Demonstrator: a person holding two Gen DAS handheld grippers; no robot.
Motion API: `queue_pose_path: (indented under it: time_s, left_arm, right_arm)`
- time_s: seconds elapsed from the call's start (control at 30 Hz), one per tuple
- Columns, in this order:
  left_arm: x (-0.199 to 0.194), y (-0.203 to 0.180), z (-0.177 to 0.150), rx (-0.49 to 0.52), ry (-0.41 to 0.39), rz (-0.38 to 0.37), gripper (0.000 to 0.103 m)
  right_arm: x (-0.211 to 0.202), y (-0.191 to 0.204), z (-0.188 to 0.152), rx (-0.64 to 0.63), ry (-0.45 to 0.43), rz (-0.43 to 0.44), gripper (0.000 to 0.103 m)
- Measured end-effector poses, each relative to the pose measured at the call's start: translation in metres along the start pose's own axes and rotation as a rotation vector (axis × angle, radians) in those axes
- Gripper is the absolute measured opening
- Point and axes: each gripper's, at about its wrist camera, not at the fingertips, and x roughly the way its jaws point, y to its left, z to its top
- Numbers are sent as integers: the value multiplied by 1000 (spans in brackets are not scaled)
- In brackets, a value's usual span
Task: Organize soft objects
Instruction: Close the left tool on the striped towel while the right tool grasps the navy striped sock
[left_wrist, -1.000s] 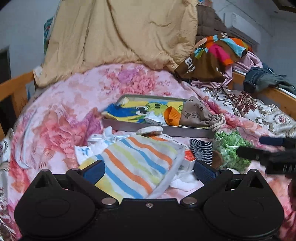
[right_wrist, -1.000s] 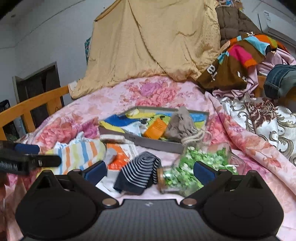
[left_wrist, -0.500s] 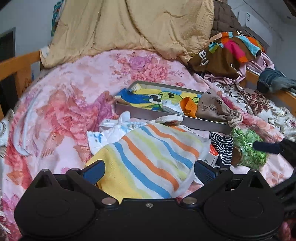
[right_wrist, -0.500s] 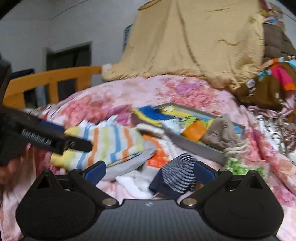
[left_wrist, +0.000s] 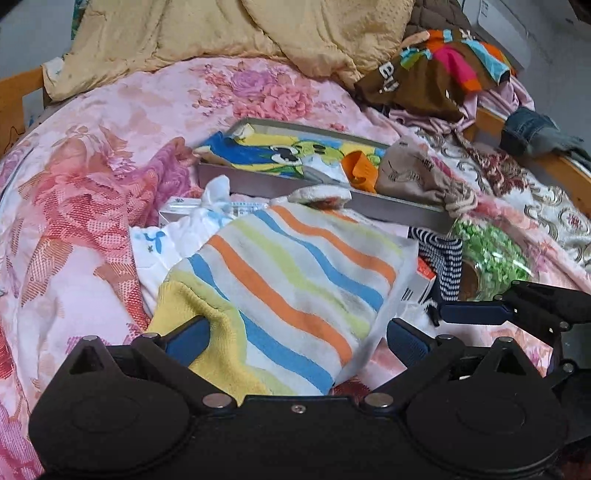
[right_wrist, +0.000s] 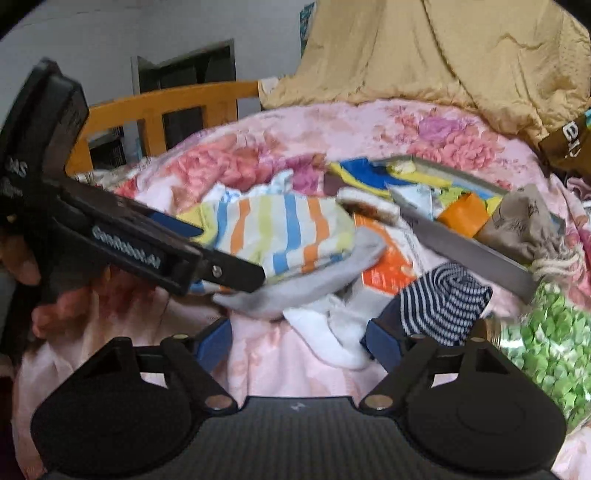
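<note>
A cloth striped in orange, blue and yellow (left_wrist: 295, 273) lies on the pink floral bedspread, and my left gripper (left_wrist: 295, 339) stands open around its near end. From the right wrist view the same left gripper (right_wrist: 232, 254) reaches over the striped cloth (right_wrist: 280, 236). My right gripper (right_wrist: 299, 343) has its jaws closing, with a white sock (right_wrist: 332, 332) between them, pads apart from it. A navy-striped sock (right_wrist: 443, 302) lies just right of it. One blue finger of the right gripper (left_wrist: 476, 314) shows in the left wrist view.
A grey tray (left_wrist: 388, 210) behind the pile holds a cartoon cloth, an orange piece and a brown pouch (left_wrist: 410, 173). A jar of green bits (right_wrist: 546, 339) lies at the right. An orange box (right_wrist: 384, 266) sits under the socks. A yellow quilt (left_wrist: 221, 29) and wooden rail (right_wrist: 166, 107) bound the bed.
Both grippers moved forward and down onto the pile. The striped cloth now lies between the left jaws. The right gripper swung left from the jar to the white sock and narrowed its jaws.
</note>
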Motion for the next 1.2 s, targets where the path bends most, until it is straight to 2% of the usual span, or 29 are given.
queue_pose_path:
  time_s: [0.17,0.33,0.4,0.5,0.57,0.63,0.67,0.77,0.83,0.93,1.2]
  left_arm:
    - [4,-8,-3,73,40,28,93]
    - [5,-6,-3,81,56,45,82]
    - [6,-6,-3,76,61,49,78]
    - [5,-6,-3,75,57,50,71]
    - [4,-6,-2,67,55,43,58]
    - [3,-6,-2,54,55,28,47]
    - [2,-7,-2,51,56,19,41]
    - [0,-9,-2,55,57,4,31]
    - [0,-8,-2,50,50,-1,24]
    - [1,-2,-1,1,45,-1,19]
    - [0,22,3,-222,57,-87,18]
  right_arm:
    - [9,-7,-4,45,37,-5,81]
    - [18,-14,-4,76,52,-16,81]
    - [21,-16,-3,85,53,-15,77]
    - [22,-18,-2,98,55,-1,66]
    - [21,-19,-2,106,51,-13,51]
    - [21,-22,-2,117,52,-11,49]
    - [21,-21,-2,117,52,-11,44]
    - [21,-16,-2,94,52,-8,32]
    - [21,-15,-2,85,49,-4,28]
    - [21,-16,-2,95,47,-2,25]
    - [18,-16,-2,96,39,-2,23]
